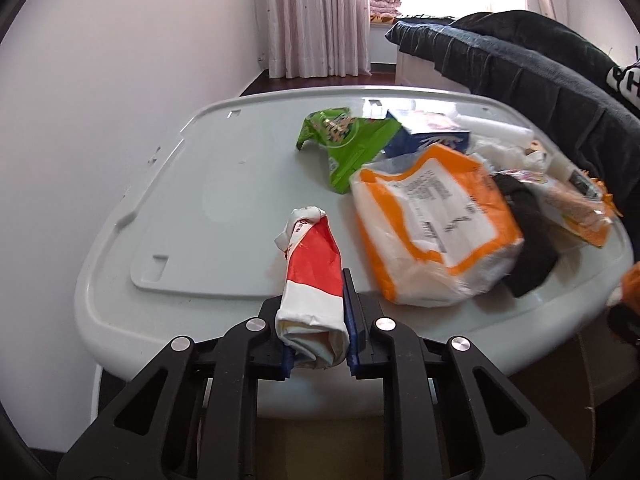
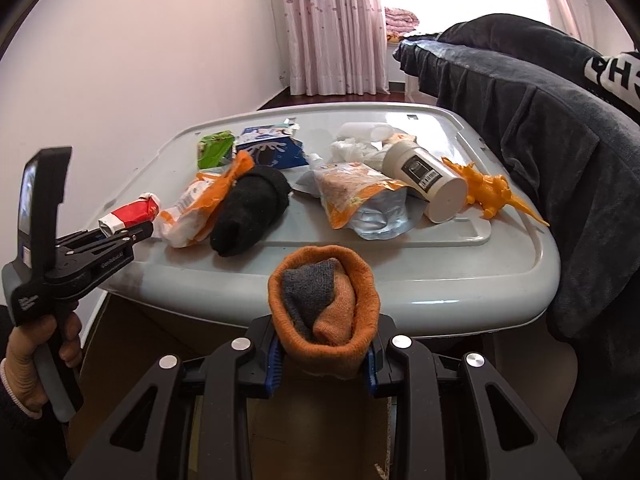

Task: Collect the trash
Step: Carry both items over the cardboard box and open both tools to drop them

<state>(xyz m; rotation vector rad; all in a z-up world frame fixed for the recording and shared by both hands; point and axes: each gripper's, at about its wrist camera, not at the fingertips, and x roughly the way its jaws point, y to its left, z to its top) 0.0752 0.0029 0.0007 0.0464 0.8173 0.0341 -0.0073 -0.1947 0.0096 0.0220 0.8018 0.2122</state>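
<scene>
The left gripper (image 1: 316, 312) is clenched on a rolled red-and-white wrapper (image 1: 312, 276), blue pads pressing both its sides at the near edge of the grey plastic lid (image 1: 180, 208) that serves as the tabletop. From the right wrist view the same gripper (image 2: 136, 232) sits at the lid's 9 o'clock corner, held by a person's hand (image 2: 40, 344). The right gripper (image 2: 324, 356) is clamped on a rolled orange-and-grey sock (image 2: 324, 308), held just off the lid's 6 o'clock edge, over a cardboard box (image 2: 320, 420).

Open room: in the left wrist view the lid's left half, from 7 to 11 o'clock, lies bare up to its raised rim, next to the white wall. The clutter fills the half from 12 to 4 o'clock. A dark blanket (image 2: 560, 128) hangs close along the lid's 3 o'clock side, leaving little room there.

Count on the lid, besides the wrapper: one green snack bag (image 1: 348, 140) at 12 o'clock, one blue-and-white carton (image 2: 268, 148) just beside it, one orange-and-white plastic package (image 1: 432, 216) near the centre, one rolled black sock (image 2: 248, 212) touching that package, one orange-printed pouch (image 2: 360, 200), one white cylindrical tub (image 2: 424, 180) lying on its side, one orange toy dinosaur (image 2: 492, 192) at 3 o'clock near the edge, and a heap of crumpled white tissue (image 2: 352, 148) at 1 o'clock, pieces too jumbled to count.
</scene>
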